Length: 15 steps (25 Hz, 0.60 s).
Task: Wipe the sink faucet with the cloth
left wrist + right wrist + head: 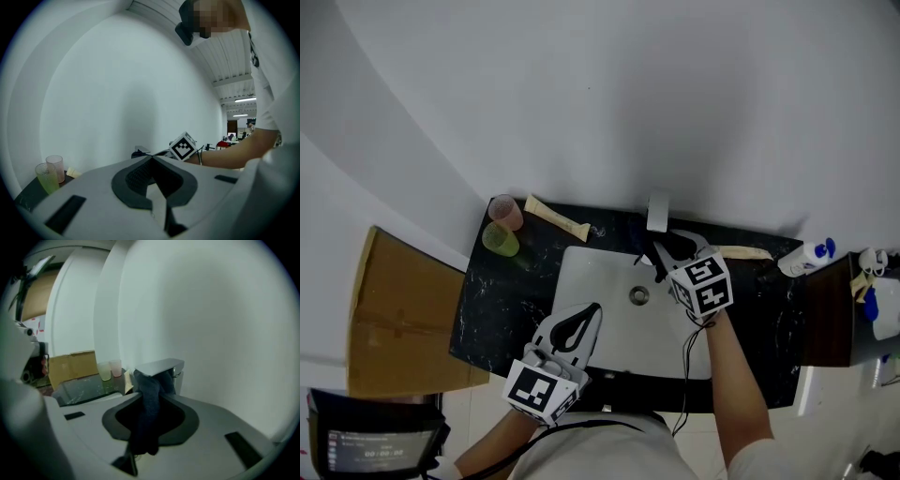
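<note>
Sink faucet stands at the middle of the counter's back edge, its flat spout reaching out over the white sink. The right gripper is at the spout, its jaws closed on a dark cloth. The cloth runs up from between the jaws and drapes against the front and underside of the spout; it seems to touch the metal, though the dim right gripper view leaves that unsure. The left gripper hangs over the sink's front edge, well apart from the faucet, its jaws closed tip to tip with nothing between them. In the counter's back left corner a pink cup and a green cup stand just beside each other, with a pale tube lying near them along the back edge. A white bottle lies at the back right corner. A cardboard box sits off the counter's left edge.
</note>
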Tool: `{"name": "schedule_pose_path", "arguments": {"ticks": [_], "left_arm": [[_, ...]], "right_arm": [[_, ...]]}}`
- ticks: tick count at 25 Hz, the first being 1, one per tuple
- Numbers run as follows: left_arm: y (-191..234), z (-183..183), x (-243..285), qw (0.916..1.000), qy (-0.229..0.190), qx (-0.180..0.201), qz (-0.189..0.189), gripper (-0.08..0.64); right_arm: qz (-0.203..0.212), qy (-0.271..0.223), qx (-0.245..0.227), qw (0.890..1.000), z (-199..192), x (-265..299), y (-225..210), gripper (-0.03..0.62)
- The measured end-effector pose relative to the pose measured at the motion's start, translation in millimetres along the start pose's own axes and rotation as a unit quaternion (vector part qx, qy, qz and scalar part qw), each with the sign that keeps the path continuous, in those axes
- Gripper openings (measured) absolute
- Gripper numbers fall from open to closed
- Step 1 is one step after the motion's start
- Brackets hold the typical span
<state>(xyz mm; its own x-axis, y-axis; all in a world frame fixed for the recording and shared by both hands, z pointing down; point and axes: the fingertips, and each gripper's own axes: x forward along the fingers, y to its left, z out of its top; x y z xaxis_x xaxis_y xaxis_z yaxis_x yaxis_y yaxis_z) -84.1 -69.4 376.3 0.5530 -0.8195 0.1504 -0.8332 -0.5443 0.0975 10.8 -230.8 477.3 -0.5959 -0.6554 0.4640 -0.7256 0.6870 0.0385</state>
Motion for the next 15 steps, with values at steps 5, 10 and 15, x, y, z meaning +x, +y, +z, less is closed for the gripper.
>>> {"name": "schedule_pose_path", "arguments": {"ticks": [5, 10, 15], "left_arm": [[-3, 1, 2, 1.0000, -0.004, 0.000, -0.006, -0.003], [-7, 4, 3, 0.9999, -0.007, -0.003, -0.010, -0.003], [-7, -3, -3, 0.9999, -0.004, -0.012, -0.009, -0.002]], "right_arm": [[0.040, 0.003, 0.000, 0.999, -13, -23, 33, 0.086], [-0.002, 0.000, -0.005, 1.000, -3, -1, 1, 0.086], [-0.036, -0.001, -0.009, 0.999, 6, 14, -17, 0.086]]}}
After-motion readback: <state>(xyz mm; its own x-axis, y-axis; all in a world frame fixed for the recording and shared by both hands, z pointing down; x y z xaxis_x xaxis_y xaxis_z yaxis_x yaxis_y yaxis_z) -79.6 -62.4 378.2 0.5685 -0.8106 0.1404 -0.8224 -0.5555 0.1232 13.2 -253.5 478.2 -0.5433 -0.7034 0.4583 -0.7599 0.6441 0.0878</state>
